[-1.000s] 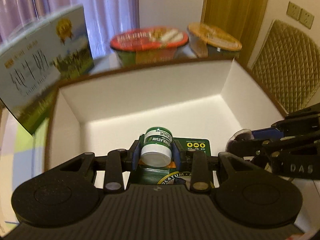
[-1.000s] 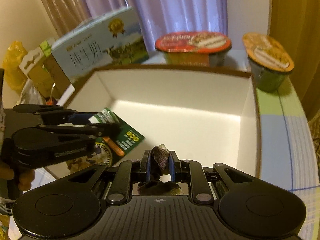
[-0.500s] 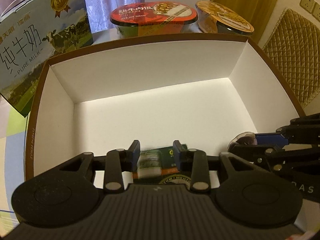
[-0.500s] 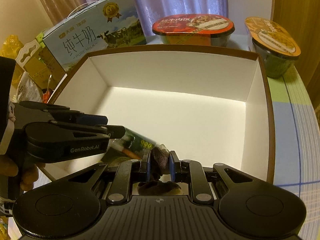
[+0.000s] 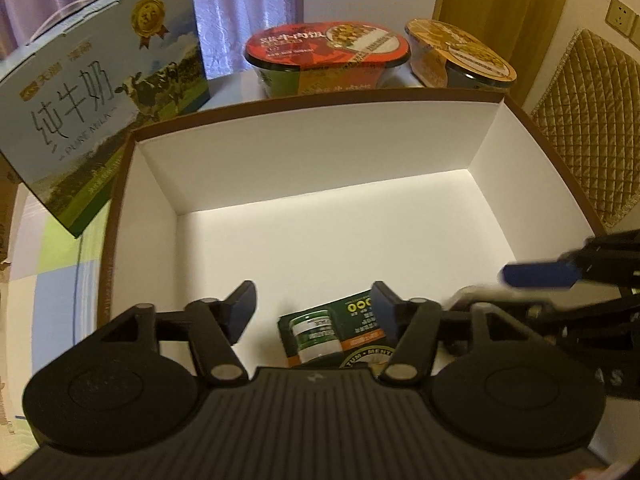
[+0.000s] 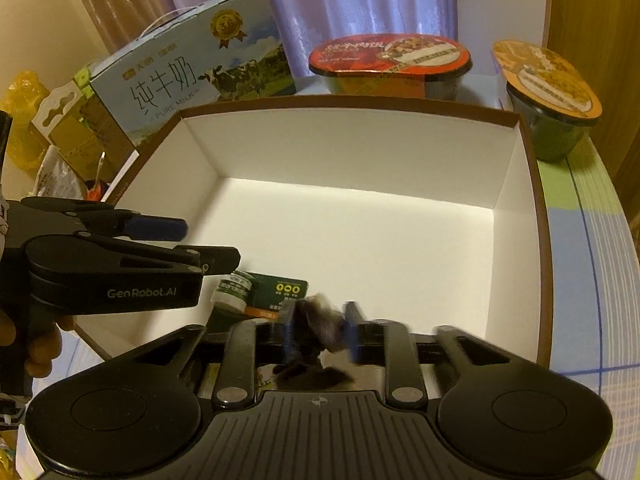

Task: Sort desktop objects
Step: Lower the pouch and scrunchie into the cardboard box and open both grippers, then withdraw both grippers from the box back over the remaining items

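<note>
While both tongs are hanging over the near end of the white-lined box [image 5: 320, 240], each is letting go of its load. The left tongs [image 5: 314, 312] have just been spreading and are now standing wide with nothing between the pads — the little balm jar [image 5: 318, 334] is lying on its side below them on the green carton [image 5: 356, 320], on the box floor. The right tongs [image 6: 318, 330] have likewise just been parting; the dark wrapped snack [image 6: 316, 324] is sitting blurred between the fingers, seemingly loose and dropping, though the blur is hiding whether one pad is still touching it.

What could go wrong from here, I judge: the jar is round and resting on a slick carton, so it may be rolling off toward the wall; the crinkly wrapper could be snagging on a pad and coming back out when the hand lifts; and the two tools are crowding the same corner, so a careless withdrawal might be knocking one against the other or against the brown rim.

Beyond the box, the bench [image 6: 580, 248] is wearing a pale checked cloth of green and blue. A milk carton case [image 5: 100, 92] is standing to the left, two lidded instant-meal bowls [image 5: 328, 56] behind, with lilac curtains [image 6: 352, 0] and a quilted chair back [image 5: 592, 128] further off.
</note>
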